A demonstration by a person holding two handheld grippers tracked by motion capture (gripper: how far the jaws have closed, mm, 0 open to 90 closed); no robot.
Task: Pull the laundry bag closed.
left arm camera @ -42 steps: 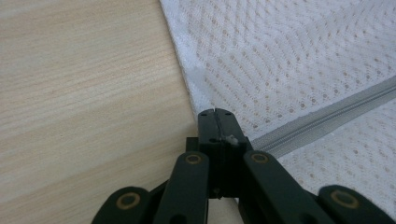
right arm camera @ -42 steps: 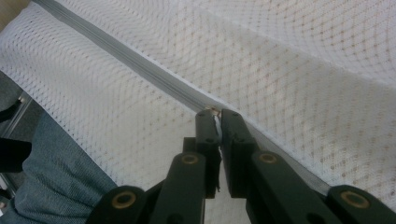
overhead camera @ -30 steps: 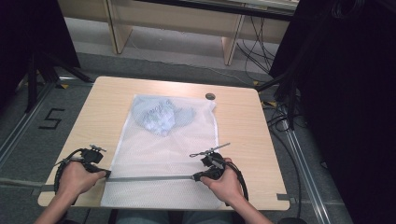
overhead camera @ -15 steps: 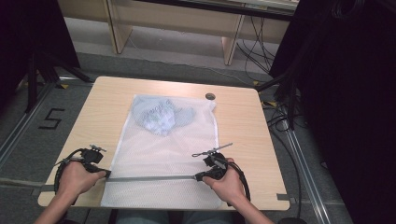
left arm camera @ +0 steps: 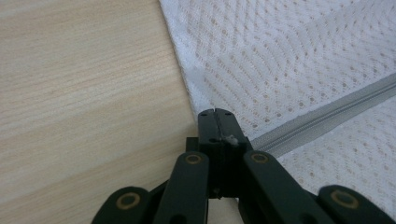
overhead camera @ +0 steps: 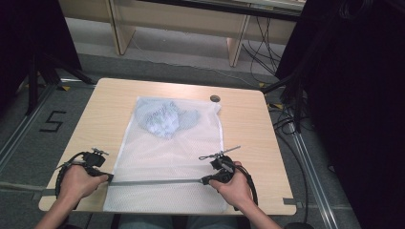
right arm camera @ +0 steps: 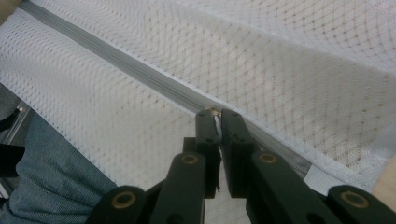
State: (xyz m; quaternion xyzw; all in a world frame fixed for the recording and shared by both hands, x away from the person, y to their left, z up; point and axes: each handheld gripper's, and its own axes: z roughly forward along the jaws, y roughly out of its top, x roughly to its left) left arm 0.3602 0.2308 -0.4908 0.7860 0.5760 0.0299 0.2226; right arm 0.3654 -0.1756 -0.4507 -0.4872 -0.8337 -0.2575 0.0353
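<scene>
A white mesh bag (overhead camera: 172, 148) lies flat on the wooden table (overhead camera: 243, 129), with a pale blue garment (overhead camera: 165, 117) bunched inside its far end. A grey zipper (overhead camera: 157, 182) runs across the bag near the front edge. My left gripper (overhead camera: 109, 177) is shut on the zipper's left end at the bag's edge; in the left gripper view its jaws (left arm camera: 215, 112) are pressed together over the zipper (left arm camera: 327, 112). My right gripper (overhead camera: 204, 180) is shut on the zipper pull; in the right gripper view its tips (right arm camera: 215, 113) pinch the small metal pull on the zipper (right arm camera: 116, 58).
A small dark round disc (overhead camera: 215, 98) sits near the table's far edge. The bag's near end hangs over the front edge above the person's jeans (right arm camera: 46, 186). Cables (overhead camera: 286, 119) lie on the floor at the right, and a painted 5 (overhead camera: 53, 121) marks the floor at the left.
</scene>
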